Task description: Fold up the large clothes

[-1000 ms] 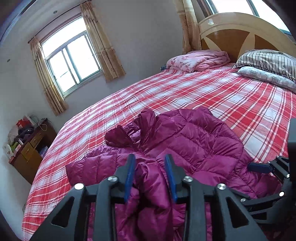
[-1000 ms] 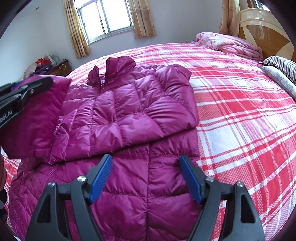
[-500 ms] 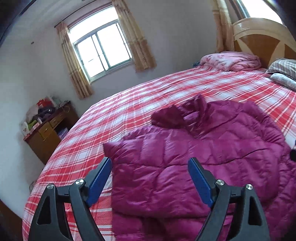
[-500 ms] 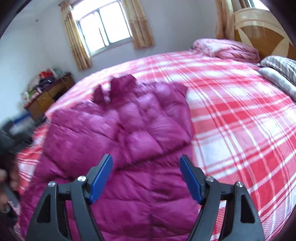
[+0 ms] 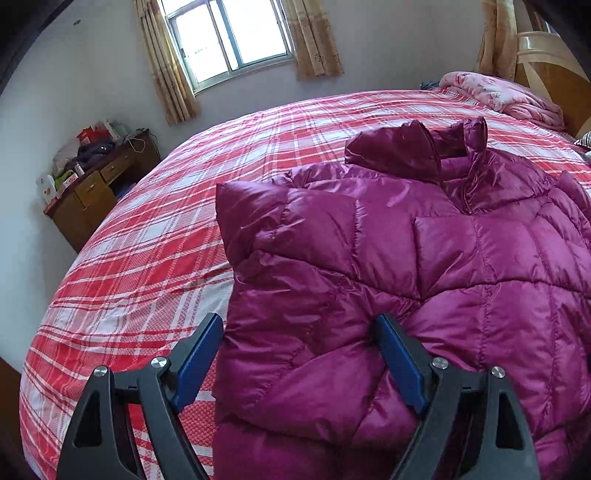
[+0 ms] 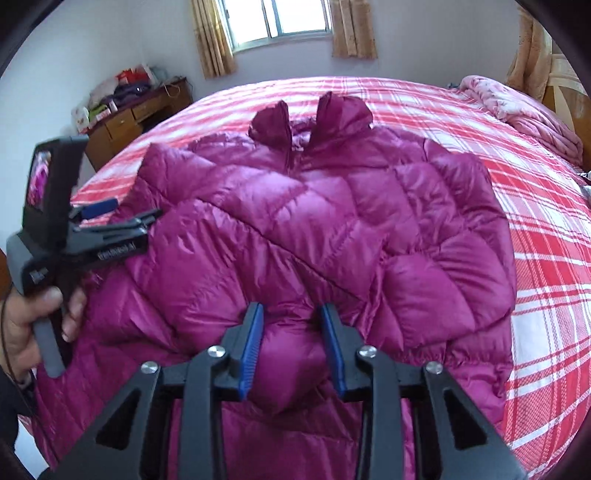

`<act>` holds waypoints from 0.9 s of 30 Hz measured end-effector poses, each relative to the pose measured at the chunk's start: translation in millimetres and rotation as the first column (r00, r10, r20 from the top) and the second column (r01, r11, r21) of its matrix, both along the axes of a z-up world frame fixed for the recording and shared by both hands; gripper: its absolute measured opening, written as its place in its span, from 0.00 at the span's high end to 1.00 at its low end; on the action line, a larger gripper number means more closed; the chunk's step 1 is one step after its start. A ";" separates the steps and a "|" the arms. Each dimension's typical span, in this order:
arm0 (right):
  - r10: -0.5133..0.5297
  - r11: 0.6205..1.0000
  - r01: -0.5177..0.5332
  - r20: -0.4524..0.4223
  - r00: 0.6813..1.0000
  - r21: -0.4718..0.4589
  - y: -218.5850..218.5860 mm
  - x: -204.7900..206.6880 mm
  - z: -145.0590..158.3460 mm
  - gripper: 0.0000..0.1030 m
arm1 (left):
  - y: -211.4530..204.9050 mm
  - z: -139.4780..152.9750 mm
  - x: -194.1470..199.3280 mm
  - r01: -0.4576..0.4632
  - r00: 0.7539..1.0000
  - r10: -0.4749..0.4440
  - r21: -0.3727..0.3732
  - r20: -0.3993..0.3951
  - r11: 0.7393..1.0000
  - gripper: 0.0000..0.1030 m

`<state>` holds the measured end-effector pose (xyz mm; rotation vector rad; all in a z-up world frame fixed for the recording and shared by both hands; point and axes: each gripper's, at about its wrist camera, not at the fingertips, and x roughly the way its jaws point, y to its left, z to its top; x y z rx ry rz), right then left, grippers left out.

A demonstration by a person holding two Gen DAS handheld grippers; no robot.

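1. A magenta quilted puffer jacket (image 6: pixel 314 229) lies on a bed with a red and white plaid bedsheet (image 5: pixel 147 258). It is near the foot edge of the bed, and its hood (image 6: pixel 325 114) points toward the far edge under the window (image 6: pixel 291 18).
2. Both sleeves are folded in over the front of the jacket. The left sleeve (image 5: pixel 314 240) crosses the chest, and its cuff end sticks out toward the left edge of the bed.
3. The left gripper (image 5: pixel 299 362) has its jaws spread wide. They stand on each side of the lower part of the jacket's left edge, and the blue pads (image 5: pixel 399 365) do not press on the fabric in this view.
4. In the right wrist view the left gripper (image 6: pixel 110 214) is seen from the side, held by a hand (image 6: pixel 26 325) at the jacket's left edge.
5. The right gripper (image 6: pixel 291 347) is over the bottom part of the jacket, near the foot edge of the bed. Its jaws are closing, and a puffed fold of the magenta fabric stands between the 2 blue pads (image 6: pixel 251 350). I cannot tell if the pads already pinch it firmly.
6. A pink folded blanket (image 5: pixel 509 96) lies at the head corner of the bed, by the wooden headboard (image 5: pixel 546 62).
7. A wooden desk (image 5: pixel 96 184) with clutter on it stands beside the wall, apart from the bed.
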<state>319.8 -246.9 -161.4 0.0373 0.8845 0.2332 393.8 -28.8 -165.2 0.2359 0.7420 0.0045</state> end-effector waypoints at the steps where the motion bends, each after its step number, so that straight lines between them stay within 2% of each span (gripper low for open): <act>1: 0.002 1.000 -0.002 -0.007 1.000 -0.006 -1.3 -1.9 3.7 0.65 | 0.6 7.7 -3.7 0.004 1.000 -0.003 -0.007 0.017 1.000 0.18; 3: -0.006 1.000 0.006 0.001 1.000 0.004 -4.0 -5.1 18.1 0.65 | 2.2 28.7 -11.2 0.030 0.997 -0.027 -0.049 0.074 0.998 0.18; 5: -0.037 0.999 0.035 0.052 0.998 0.037 -6.9 -4.5 37.3 0.65 | 2.3 46.2 -13.2 0.054 0.992 -0.042 -0.096 0.120 0.994 0.17; 7: -0.058 0.997 0.053 0.087 0.995 0.061 -2.7 0.7 49.8 0.63 | -1.7 55.7 -5.1 0.081 0.990 -0.064 -0.143 0.125 0.986 0.15; 10: -0.055 0.997 0.050 0.095 0.994 0.055 15.7 19.5 51.0 0.63 | -8.0 42.3 19.9 0.070 0.997 -0.062 -0.176 0.054 0.982 0.15; 12: -0.048 0.998 0.045 0.058 0.997 0.051 25.6 32.4 37.8 0.63 | -9.4 22.3 37.1 0.038 0.999 -0.041 -0.167 -0.016 0.985 0.15; 15: -0.064 0.998 0.064 0.015 0.998 0.030 31.2 45.3 15.1 0.63 | -9.4 -0.6 43.2 0.020 0.998 -0.030 -0.156 -0.060 0.988 0.15; 21: -0.077 0.997 0.077 0.006 0.997 0.012 25.8 47.1 -1.9 0.65 | -0.6 -11.6 47.0 0.019 0.993 -0.045 -0.227 -0.111 0.974 0.13; 27: -0.092 0.996 0.092 0.008 0.996 0.004 24.0 50.4 -10.0 0.66 | -4.4 -17.3 48.3 0.020 0.991 -0.046 -0.201 -0.127 0.979 0.10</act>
